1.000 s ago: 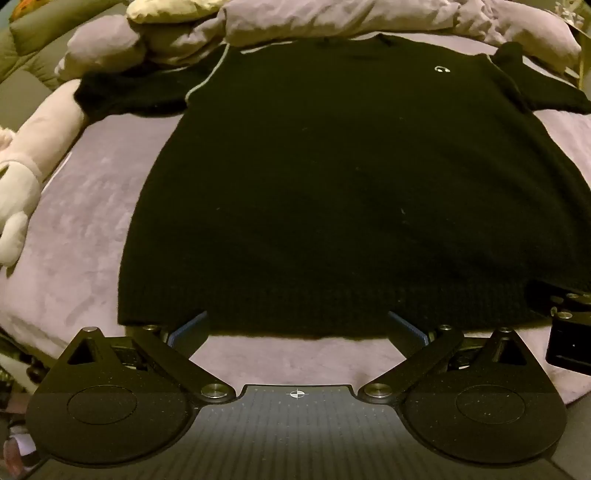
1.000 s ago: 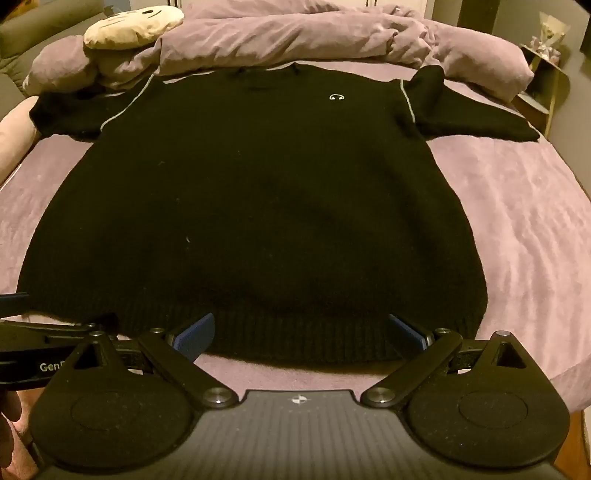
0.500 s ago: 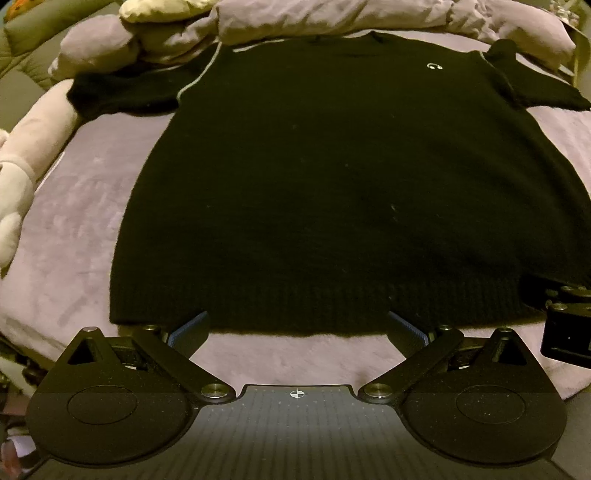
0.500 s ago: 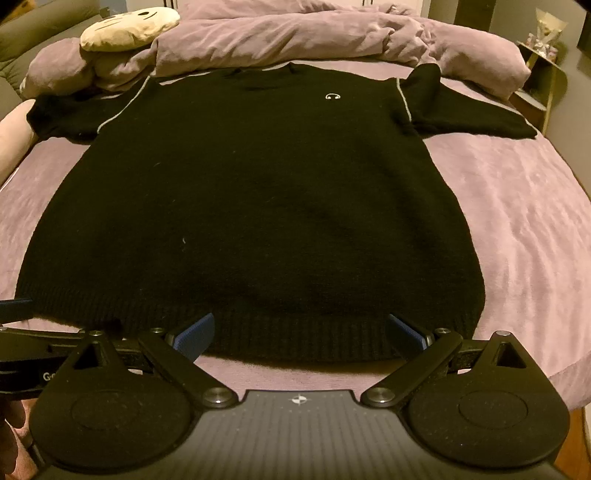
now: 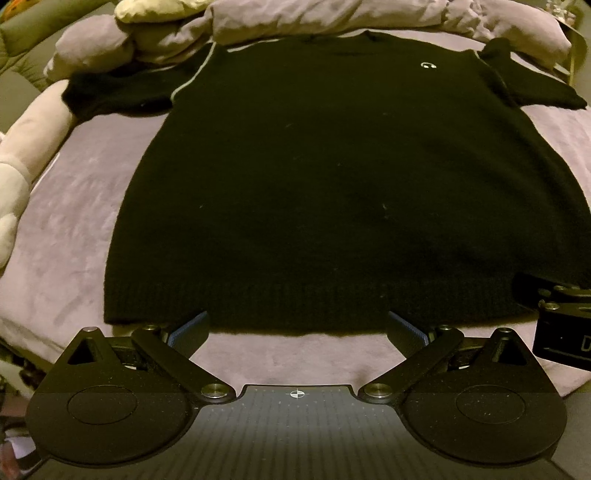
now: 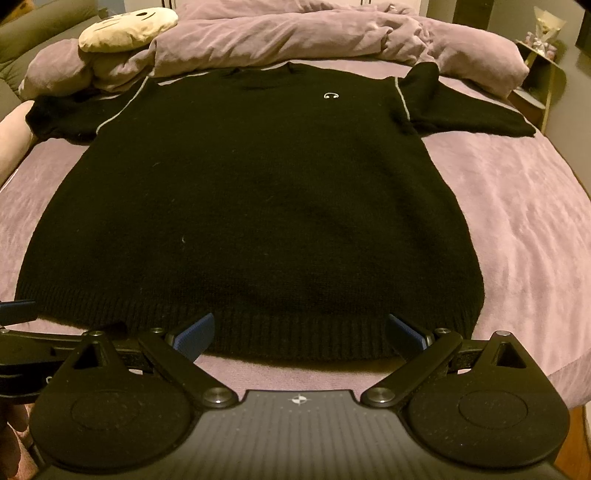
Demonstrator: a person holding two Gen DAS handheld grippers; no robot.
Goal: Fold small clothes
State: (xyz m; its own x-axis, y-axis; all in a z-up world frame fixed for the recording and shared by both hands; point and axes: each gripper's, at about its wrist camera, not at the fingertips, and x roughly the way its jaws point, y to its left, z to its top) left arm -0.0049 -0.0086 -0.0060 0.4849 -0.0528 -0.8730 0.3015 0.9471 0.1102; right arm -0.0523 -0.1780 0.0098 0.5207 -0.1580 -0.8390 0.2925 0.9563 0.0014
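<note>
1. Left wrist view: your left gripper (image 5: 296,326) sits at the hem of the black sweater (image 5: 332,177), jaws spread wide, gripping nothing. Sweater lies flat on the purple bedspread (image 5: 70,206), collar at the rumpled duvet (image 5: 332,16).
2. Right wrist view: your right gripper (image 6: 300,332) is at the sweater's (image 6: 258,206) hem, jaws released, fingertips (image 6: 195,332) over the ribbing.

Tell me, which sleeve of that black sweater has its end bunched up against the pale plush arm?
The left sleeve: its cuff meets the plush arm. The right sleeve lies out flat on the purple bedspread.
</note>
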